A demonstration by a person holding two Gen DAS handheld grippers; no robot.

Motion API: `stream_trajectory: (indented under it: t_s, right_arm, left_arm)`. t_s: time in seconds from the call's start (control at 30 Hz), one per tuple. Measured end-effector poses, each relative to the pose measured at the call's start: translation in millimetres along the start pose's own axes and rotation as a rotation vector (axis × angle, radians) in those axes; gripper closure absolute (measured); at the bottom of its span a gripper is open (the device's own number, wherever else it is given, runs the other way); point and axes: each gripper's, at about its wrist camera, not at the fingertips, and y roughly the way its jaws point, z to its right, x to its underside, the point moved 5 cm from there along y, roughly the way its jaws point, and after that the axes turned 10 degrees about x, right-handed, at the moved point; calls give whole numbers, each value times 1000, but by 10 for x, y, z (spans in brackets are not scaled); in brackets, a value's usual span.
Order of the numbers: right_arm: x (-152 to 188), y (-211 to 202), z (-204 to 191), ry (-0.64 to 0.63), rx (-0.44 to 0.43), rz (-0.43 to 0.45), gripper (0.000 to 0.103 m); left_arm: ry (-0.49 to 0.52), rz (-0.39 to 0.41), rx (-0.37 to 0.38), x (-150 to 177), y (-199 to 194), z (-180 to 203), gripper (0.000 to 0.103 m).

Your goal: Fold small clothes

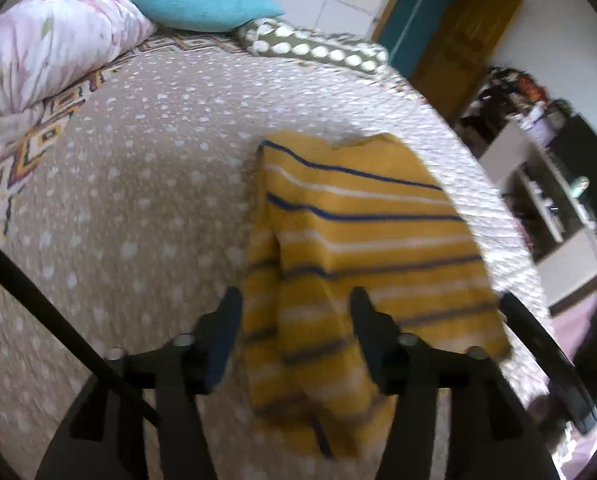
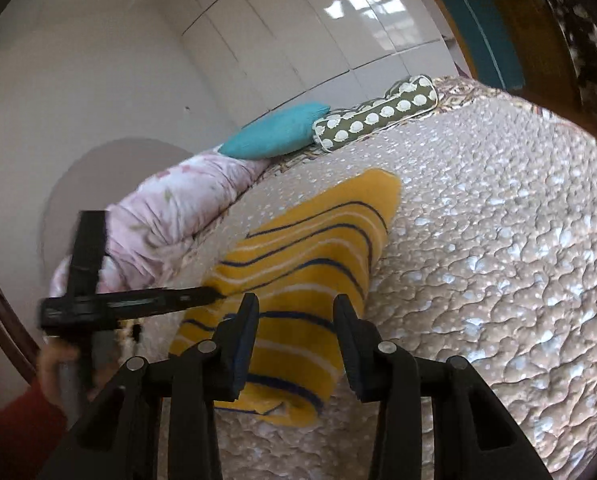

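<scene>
A yellow garment point(image 1: 362, 240) with blue and white stripes lies folded lengthwise on the dotted bedspread point(image 1: 138, 200). My left gripper point(image 1: 296, 300) hovers open over its near end; the cloth shows between the fingers but the pads do not press on it. In the right wrist view the same garment point(image 2: 310, 248) stretches away from my right gripper point(image 2: 297, 308), which is open above the folded near edge. The left gripper point(image 2: 206, 295) reaches in from the left there, its tip at the garment's side edge, held by a hand point(image 2: 54, 360) in a red sleeve.
A rolled floral duvet point(image 1: 46, 48), a teal cushion point(image 1: 202, 6) and a dotted bolster point(image 1: 318, 46) lie at the head of the bed. White shelves point(image 1: 546, 200) with clutter stand past the bed's right edge. A wooden door point(image 1: 458, 36) is behind.
</scene>
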Motion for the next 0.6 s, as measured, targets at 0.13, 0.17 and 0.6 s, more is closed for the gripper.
stream_trajectory:
  t_s: [0.13, 0.17, 0.6]
  right_arm:
    - [-5, -84, 59, -1, 13, 4, 55]
    - [-8, -115, 65, -9, 21, 10, 50]
    - [14, -153, -130, -35, -81, -14, 67]
  left_arm:
    - [41, 5, 103, 303, -118, 171, 30]
    - [54, -11, 112, 363, -82, 209, 29]
    - [-8, -53, -31, 357, -43, -82, 93]
